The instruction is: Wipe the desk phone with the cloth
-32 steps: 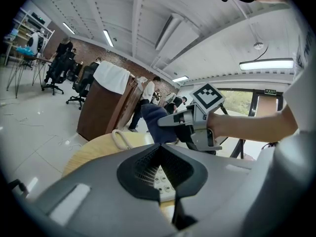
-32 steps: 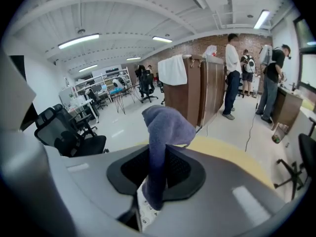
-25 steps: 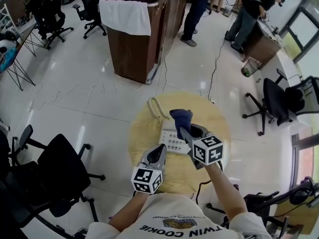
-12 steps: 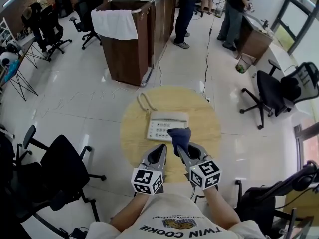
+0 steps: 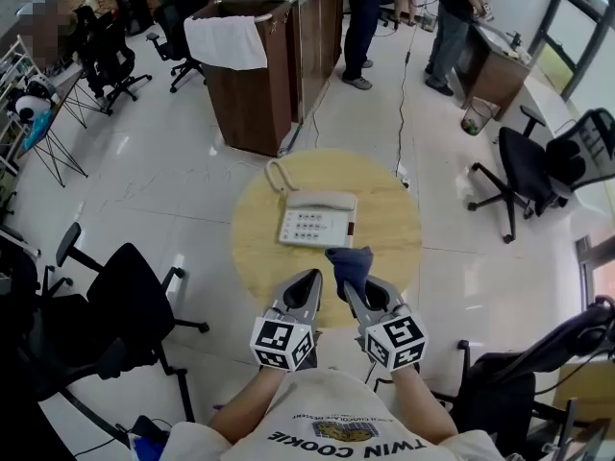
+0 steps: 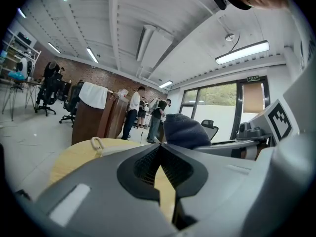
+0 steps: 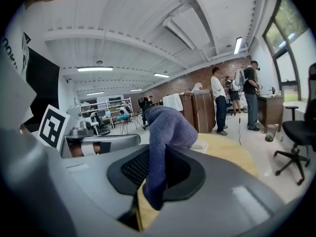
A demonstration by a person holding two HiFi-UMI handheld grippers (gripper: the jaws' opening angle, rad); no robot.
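A white desk phone with a keypad and coiled cord lies on the round wooden table, towards its far side. My right gripper is shut on a dark blue cloth, held above the table's near edge, short of the phone. The cloth bulges out between the right jaws, and the cloth also shows in the left gripper view. My left gripper is beside it on the left, jaws closed together with nothing between them. The phone's cord and table top appear ahead of the left gripper.
A brown counter draped with a white towel stands beyond the table. Black office chairs sit at the left and right. People stand at the far end. A cable runs across the white floor.
Both grippers have drawn back from the phone towards the table's near edge. The right gripper, earlier over the phone with the cloth, now holds it clear of the phone.
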